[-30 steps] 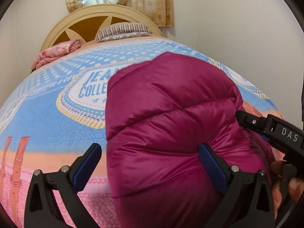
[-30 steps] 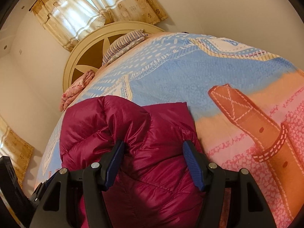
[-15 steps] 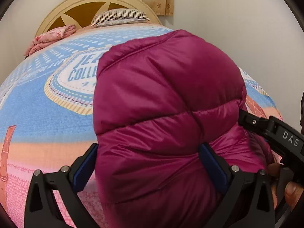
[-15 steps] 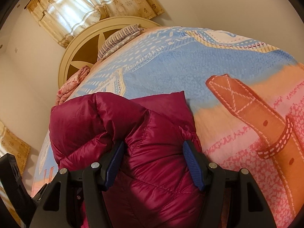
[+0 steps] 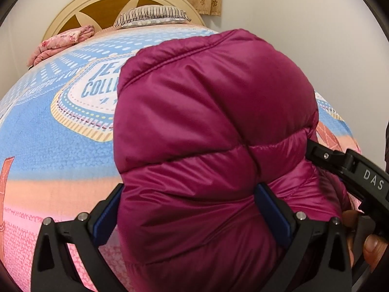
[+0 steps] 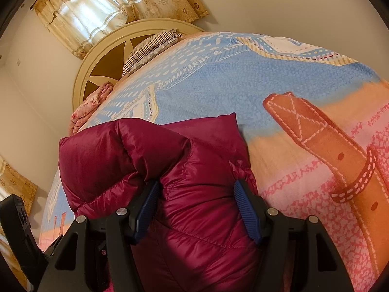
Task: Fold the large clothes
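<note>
Jacket [image 5: 209,126], magenta, bunched on bed [image 5: 48,146] at 6 o'clock, headboard [image 6: 97,73] at 11. Left tool [image 5: 189,214] and right tool [image 6: 197,206] each spread, jacket bulging between the pads.

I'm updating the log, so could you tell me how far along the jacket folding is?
Done: the magenta puffer jacket is already bunched into a thick bundle on the bedspread. In hand: the left gripper and right gripper both straddle the bundle with wide jaws. Left: a lobe bulges out, so flattening and squaring probably remain.
</note>
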{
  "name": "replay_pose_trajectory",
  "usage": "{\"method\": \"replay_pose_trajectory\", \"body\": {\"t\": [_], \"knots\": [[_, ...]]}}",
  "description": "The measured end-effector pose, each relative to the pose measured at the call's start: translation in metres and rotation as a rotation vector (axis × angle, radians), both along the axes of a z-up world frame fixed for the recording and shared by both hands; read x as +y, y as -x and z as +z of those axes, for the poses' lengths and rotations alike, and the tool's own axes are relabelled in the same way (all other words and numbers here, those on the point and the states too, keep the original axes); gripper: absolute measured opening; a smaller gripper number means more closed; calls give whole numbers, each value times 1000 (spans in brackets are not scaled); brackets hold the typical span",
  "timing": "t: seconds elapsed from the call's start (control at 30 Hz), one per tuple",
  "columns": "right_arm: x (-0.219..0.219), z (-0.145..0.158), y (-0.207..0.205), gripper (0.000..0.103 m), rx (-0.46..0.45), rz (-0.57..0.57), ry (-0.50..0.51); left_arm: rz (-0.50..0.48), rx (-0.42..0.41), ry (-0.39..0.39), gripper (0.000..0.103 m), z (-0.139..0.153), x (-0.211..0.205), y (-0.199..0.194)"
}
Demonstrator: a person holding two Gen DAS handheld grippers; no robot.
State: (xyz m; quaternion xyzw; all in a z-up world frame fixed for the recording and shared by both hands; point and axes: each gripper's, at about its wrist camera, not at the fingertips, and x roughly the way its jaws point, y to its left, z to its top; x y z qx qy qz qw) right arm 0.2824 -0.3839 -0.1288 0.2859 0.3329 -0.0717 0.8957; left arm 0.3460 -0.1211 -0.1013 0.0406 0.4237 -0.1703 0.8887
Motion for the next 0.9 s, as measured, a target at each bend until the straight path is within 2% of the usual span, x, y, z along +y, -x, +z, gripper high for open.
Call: {"method": "replay_pose_trajectory", "body": {"t": [0.9], "knots": [[0, -2, -2, 65, 13, 4, 4, -5, 42, 30, 103, -3, 3, -11]]}}
